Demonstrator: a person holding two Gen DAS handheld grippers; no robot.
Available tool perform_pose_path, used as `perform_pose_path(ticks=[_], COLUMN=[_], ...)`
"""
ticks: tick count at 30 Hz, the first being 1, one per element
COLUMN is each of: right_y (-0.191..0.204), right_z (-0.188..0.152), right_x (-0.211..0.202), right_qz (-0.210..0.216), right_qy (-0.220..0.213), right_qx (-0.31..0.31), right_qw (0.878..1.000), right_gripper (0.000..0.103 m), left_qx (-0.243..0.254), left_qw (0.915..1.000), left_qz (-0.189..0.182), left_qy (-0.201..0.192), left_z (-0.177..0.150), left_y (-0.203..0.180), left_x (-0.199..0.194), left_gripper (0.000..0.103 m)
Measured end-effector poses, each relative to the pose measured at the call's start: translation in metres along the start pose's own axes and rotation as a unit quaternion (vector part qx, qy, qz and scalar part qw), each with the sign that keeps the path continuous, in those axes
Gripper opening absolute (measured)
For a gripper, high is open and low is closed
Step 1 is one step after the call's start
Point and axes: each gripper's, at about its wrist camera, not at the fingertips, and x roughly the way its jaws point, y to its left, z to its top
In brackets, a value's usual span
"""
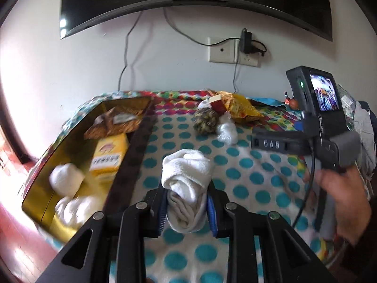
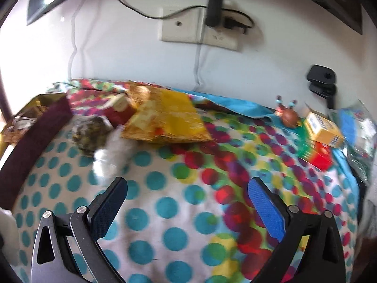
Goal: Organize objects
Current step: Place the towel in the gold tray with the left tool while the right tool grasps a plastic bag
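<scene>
My left gripper (image 1: 186, 202) is shut on a rolled white sock (image 1: 186, 176) and holds it above the polka-dot cloth, just right of the gold box (image 1: 35, 195). The box holds white sock rolls (image 1: 67, 180), a yellow carton (image 1: 109, 156) and a brown packet (image 1: 115, 122). My right gripper (image 2: 186, 202) is open and empty over the cloth; its body also shows in the left wrist view (image 1: 315, 108), held by a hand. A green-brown sock ball (image 1: 206, 120) (image 2: 90, 133), a white bundle (image 1: 226, 129) (image 2: 113, 155) and a yellow packet (image 2: 165, 120) lie at the back.
The box's dark maroon wall (image 1: 136, 155) (image 2: 30, 139) runs beside the left gripper. At the right lie a yellow box (image 2: 322, 129), a red box (image 2: 321, 155), a small crab toy (image 2: 288, 115) and plastic bags (image 2: 360, 129). A wall socket with cables (image 1: 233, 52) is behind.
</scene>
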Motion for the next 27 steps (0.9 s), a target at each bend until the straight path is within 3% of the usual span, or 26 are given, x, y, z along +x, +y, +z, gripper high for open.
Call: perform_pose_path(ticks=[4, 6, 8, 13, 14, 16, 17, 18, 22, 25, 26, 27], right_y=[0.021, 0.037, 0.050, 0.072, 0.077, 0.076, 0.073, 0.070, 0.070, 0.071, 0.069, 0.068], right_z=[0.013, 0.018, 0.021, 0.025, 0.027, 0.030, 0.029, 0.028, 0.026, 0.027, 0.028, 0.028], right_x=[-0.005, 0.006, 0.015, 0.028, 0.031, 0.028, 0.025, 0.023, 0.029, 0.044, 0.046, 0.049], right_qz=[0.026, 0.025, 0.023, 0.023, 0.033, 0.047, 0.058, 0.072, 0.055, 0.063, 0.056, 0.041], right_qy=[-0.018, 0.006, 0.016, 0.020, 0.026, 0.027, 0.024, 0.024, 0.020, 0.045, 0.047, 0.053], right_qx=[-0.003, -0.013, -0.019, -0.030, -0.031, -0.007, 0.008, 0.021, 0.013, 0.008, 0.012, 0.010], right_qw=[0.999, 1.000, 0.999, 0.999, 0.999, 0.999, 0.998, 0.997, 0.998, 0.997, 0.997, 0.998], right_gripper=[0.098, 0.067, 0.054, 0.044, 0.044, 0.059, 0.086, 0.103, 0.103, 0.081, 0.053, 0.035], left_qx=[-0.026, -0.032, -0.037, -0.057, -0.059, -0.059, -0.059, -0.061, -0.070, -0.071, -0.069, -0.069], left_qw=[0.9996, 0.9995, 0.9993, 0.9983, 0.9982, 0.9981, 0.9981, 0.9980, 0.9973, 0.9972, 0.9973, 0.9973], left_qz=[0.002, 0.001, -0.002, -0.009, -0.011, -0.013, -0.013, -0.014, -0.018, -0.021, -0.022, -0.023], left_qy=[0.010, 0.007, -0.001, -0.011, -0.008, -0.007, -0.006, -0.005, -0.005, -0.007, -0.008, -0.009], left_z=[-0.008, -0.009, -0.009, -0.008, -0.009, -0.013, -0.014, -0.016, -0.019, -0.019, -0.019, -0.018], left_y=[0.018, 0.024, 0.030, 0.044, 0.045, 0.046, 0.047, 0.048, 0.049, 0.046, 0.045, 0.045], left_x=[-0.003, -0.005, -0.011, -0.017, -0.015, -0.016, -0.015, -0.015, -0.014, -0.015, -0.016, -0.016], left_gripper=[0.028, 0.028, 0.028, 0.028, 0.028, 0.028, 0.028, 0.028, 0.028, 0.028, 0.028, 0.028])
